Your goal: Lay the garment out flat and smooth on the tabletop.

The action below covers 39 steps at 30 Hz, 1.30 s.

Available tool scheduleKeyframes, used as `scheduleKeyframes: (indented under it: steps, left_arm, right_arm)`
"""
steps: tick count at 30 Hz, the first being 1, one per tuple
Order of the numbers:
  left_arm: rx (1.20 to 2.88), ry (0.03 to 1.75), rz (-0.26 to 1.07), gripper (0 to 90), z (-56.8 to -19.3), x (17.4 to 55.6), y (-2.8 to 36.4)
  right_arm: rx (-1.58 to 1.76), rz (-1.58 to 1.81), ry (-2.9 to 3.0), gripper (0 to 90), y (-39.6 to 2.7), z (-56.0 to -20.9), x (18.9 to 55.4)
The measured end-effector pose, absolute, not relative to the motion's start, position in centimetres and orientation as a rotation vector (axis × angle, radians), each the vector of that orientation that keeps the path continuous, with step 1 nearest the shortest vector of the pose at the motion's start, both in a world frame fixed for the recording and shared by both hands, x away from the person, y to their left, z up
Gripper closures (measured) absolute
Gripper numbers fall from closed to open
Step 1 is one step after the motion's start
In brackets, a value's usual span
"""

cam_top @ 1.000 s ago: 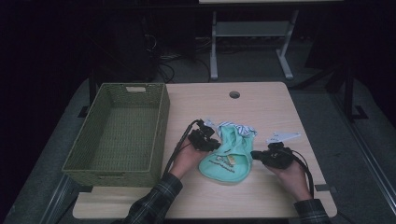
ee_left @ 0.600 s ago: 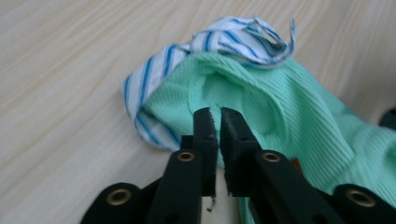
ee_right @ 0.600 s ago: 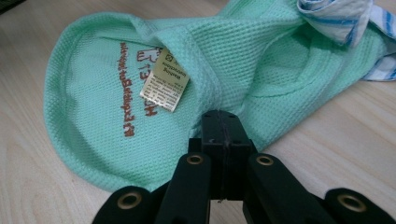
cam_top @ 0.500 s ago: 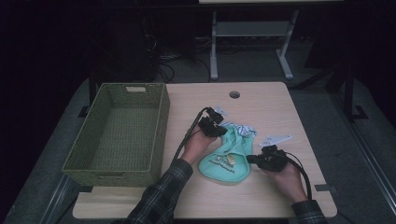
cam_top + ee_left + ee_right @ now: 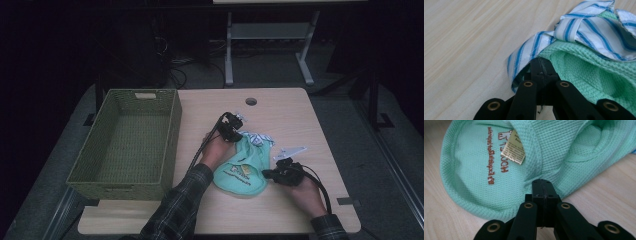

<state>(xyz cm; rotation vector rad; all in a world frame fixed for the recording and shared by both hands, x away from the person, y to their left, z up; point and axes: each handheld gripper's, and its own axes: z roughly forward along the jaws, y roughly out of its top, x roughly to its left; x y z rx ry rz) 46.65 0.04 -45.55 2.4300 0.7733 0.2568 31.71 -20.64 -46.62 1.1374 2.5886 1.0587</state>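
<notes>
I have the mint-green waffle-knit bib with a blue-and-white striped lining (image 5: 243, 167) lying on the light wooden table (image 5: 290, 115), a little toward four o'clock from the tabletop's middle. Its rounded end with rust-red stitched lettering and a small paper tag points toward six o'clock, and the bunched striped end toward twelve.

My left gripper (image 5: 233, 127) sits at the bib's eleven o'clock corner. In the left gripper view its jaws have just been closing and now stand pressed together, with the striped edge (image 5: 524, 60) and green fabric caught at their tips.

My right gripper (image 5: 274, 174) is at the bib's three o'clock edge. In the right gripper view its jaws are pinched tight on the green hem (image 5: 541, 173), just below the paper tag (image 5: 513, 149).

The olive-green woven rectangular basket (image 5: 85, 165) stands at nine o'clock of the bib, well apart from it.
</notes>
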Motion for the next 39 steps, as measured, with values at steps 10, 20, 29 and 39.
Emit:
scheduleKeyframes:
  steps: [10,20,29,39]
  left_arm:
    - [2.430,0.825,0.254,89.6,-45.4,46.0,1.7]
    - [2.438,0.843,0.208,89.6,-45.3,43.6,3.8]
    - [2.387,0.812,0.173,86.6,-45.0,41.0,4.9]
    - [2.370,0.759,0.224,77.0,-43.9,39.5,5.4]
  right_arm:
    - [1.151,0.996,2.546,89.8,-21.4,-46.5,32.1]
    - [1.202,0.958,2.476,89.8,-22.9,-46.5,33.2]
    - [1.235,0.995,2.426,86.7,-23.9,-46.2,33.3]
    - [1.213,1.052,2.442,82.4,-24.4,-45.4,31.2]
